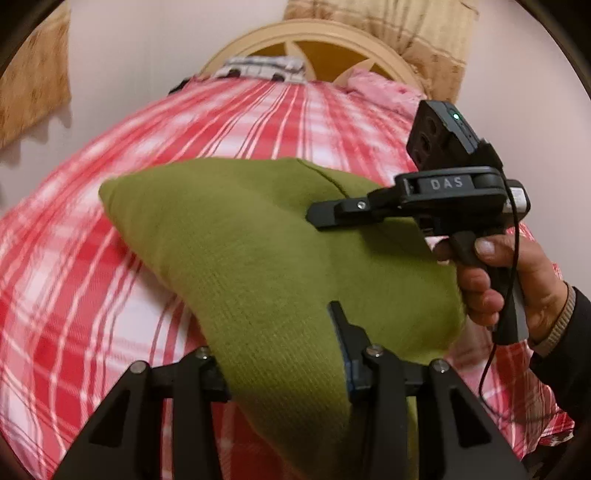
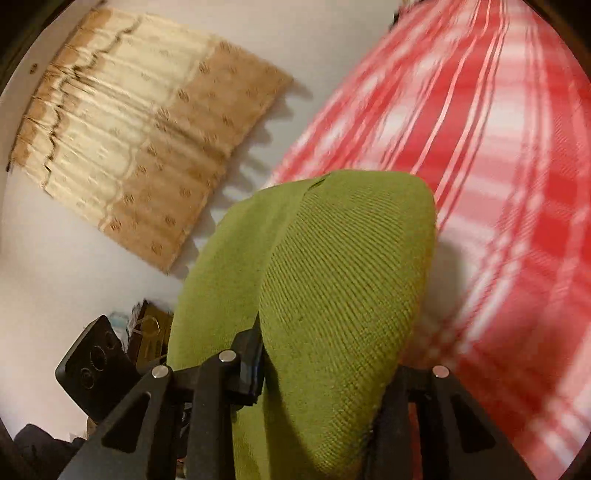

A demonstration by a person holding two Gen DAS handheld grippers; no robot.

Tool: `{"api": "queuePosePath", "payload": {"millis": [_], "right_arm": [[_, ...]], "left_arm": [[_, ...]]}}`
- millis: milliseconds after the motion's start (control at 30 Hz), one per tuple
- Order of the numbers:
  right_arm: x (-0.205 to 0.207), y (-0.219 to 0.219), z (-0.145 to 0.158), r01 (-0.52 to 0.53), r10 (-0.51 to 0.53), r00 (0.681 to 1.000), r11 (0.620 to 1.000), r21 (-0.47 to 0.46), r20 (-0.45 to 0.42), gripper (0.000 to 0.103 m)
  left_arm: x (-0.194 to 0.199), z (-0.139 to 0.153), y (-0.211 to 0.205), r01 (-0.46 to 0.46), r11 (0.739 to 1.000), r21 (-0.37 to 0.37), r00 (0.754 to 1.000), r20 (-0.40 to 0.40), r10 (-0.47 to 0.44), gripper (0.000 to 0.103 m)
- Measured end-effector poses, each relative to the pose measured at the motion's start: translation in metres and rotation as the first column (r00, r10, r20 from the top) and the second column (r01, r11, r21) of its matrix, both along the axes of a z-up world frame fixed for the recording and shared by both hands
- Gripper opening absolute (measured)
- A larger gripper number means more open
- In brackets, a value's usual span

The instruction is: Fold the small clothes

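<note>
- The bed (image 1: pixel 155 155), under a red-and-white plaid cover, fills most of both views and is the landmark here; its rounded wooden headboard (image 1: pixel 317 31) stands at the far end, with beige curtains (image 2: pixel 140 125) on the pale wall beyond.
- The green knitted garment (image 1: pixel 236 236) is lifted above the middle of the bed, stretched between the two grippers, its loose far corner hanging over the plaid cover without clearly lying on it.
- The right gripper (image 1: pixel 325 214), held by the person's hand (image 1: pixel 517 280) toward the bed's right side, has its jaws clenched on one edge of the garment; its own camera shows cloth bunched between them.
- The left gripper (image 1: pixel 288 354), nearer the bed's foot, is likewise grasping the garment, green cloth running down between its jaws.
- Progress, as I judge it: the garment seems doubled over and carried in mid-air, so a fold is under way but not laid down. Left to do: set it flat on the bed, smooth it, make any remaining folds.
- A small striped cloth (image 1: pixel 258 70) and a pink one (image 1: pixel 373 85) lie by the headboard.
</note>
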State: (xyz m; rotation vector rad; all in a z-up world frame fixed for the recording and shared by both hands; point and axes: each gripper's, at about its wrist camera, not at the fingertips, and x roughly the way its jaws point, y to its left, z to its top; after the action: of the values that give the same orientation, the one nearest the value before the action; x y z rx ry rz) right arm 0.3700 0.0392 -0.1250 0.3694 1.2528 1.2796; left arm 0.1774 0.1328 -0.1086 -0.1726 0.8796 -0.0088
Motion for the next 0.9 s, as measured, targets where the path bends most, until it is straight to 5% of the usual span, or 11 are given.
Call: {"api": "queuePosePath", "payload": {"millis": [233,400,467,633,900], "right_arm": [[-0.007,0.024,-0.013,0.001,0.001,1.0,0.997,-0.083,0.026,0.036],[-0.008,0.003,0.019,0.094,-0.074,0.988,0.984,-0.151,0.136,0.068],[-0.014,-0.017,0.041,0.149,-0.12,0.974,0.979,-0.142,0.194,0.07],[-0.05,-0.055,0.092,0.242,-0.179,0.915,0.961,-0.135,0.361,0.07],[-0.132,-0.089,0.148,0.331,-0.205,0.785,0.937,-0.115,0.585,0.073]], "left_arm": [[-0.005,-0.008,0.005,-0.018,0.999,-0.035,1.0,0.025,0.019,0.058],[-0.028,0.003,0.005,-0.055,0.998,0.002,0.998,0.024,0.055,0.068],[-0.041,0.012,0.004,-0.076,0.997,0.017,0.996,0.052,0.075,0.075],[-0.068,0.041,-0.004,-0.114,0.99,0.088,0.98,0.175,0.097,0.089],[-0.089,0.073,-0.015,-0.126,0.988,0.086,0.959,0.266,0.099,0.091]]}}
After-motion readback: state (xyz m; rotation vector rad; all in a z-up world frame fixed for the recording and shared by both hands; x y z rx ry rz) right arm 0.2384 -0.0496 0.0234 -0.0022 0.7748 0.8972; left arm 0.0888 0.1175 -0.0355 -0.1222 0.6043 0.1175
